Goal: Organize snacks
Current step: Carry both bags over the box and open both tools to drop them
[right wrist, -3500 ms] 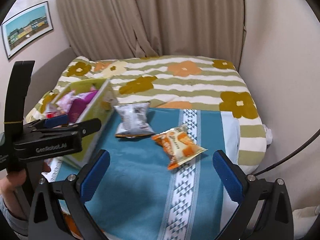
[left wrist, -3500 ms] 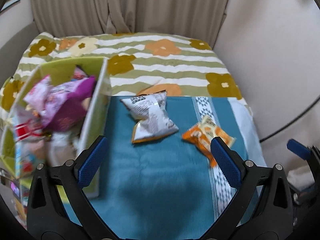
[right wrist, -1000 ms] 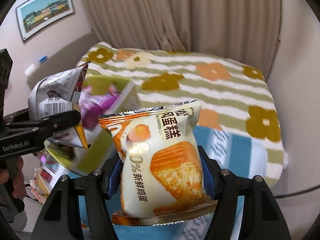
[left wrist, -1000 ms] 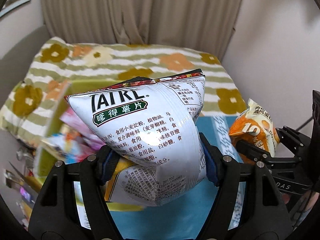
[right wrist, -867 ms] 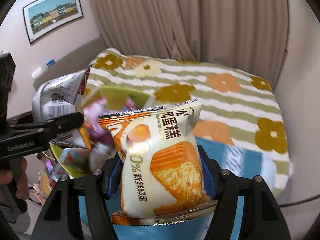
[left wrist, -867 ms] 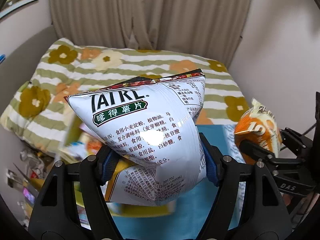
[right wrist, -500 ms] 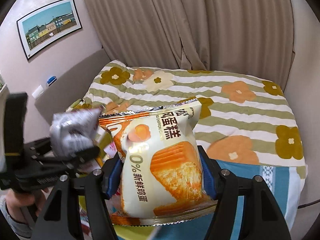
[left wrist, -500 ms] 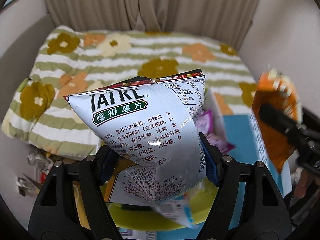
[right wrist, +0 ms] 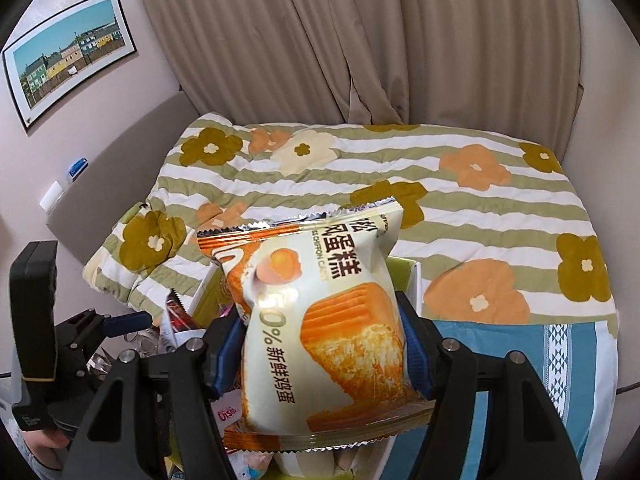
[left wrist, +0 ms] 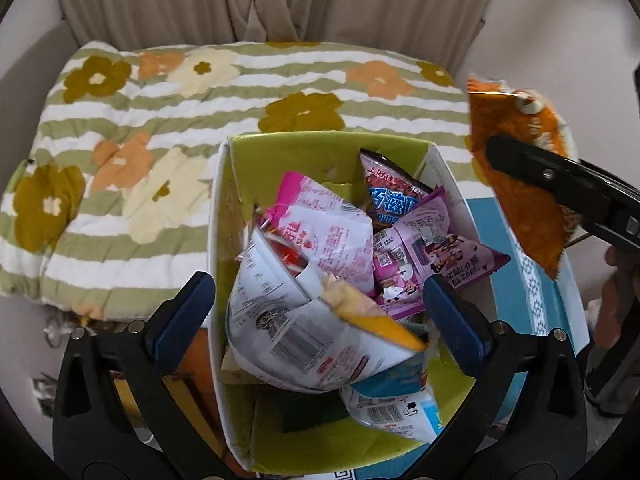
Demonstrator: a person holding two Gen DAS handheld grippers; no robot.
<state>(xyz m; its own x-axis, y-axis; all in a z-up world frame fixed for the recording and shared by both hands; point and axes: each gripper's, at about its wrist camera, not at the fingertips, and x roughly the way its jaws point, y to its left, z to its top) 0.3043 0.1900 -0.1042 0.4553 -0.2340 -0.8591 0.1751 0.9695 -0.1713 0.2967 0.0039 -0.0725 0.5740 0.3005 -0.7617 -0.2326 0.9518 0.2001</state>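
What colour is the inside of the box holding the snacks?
Lime green inside the white-walled cardboard snack box, clearest in the left wrist view.

Beige curtains (right wrist: 320,60), framed picture (right wrist: 68,56) on pale wall, floral striped bedspread (left wrist: 160,120)

Left gripper (left wrist: 318,308) jaws spread wide; right gripper (right wrist: 320,350) jaws clamped

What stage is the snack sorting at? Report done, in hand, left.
Done: the white chip bag lies in the green box on the other packets, and the left gripper is open above it. In hand: the right gripper clamps the orange cake packet over the box. Left: dropping that packet in.
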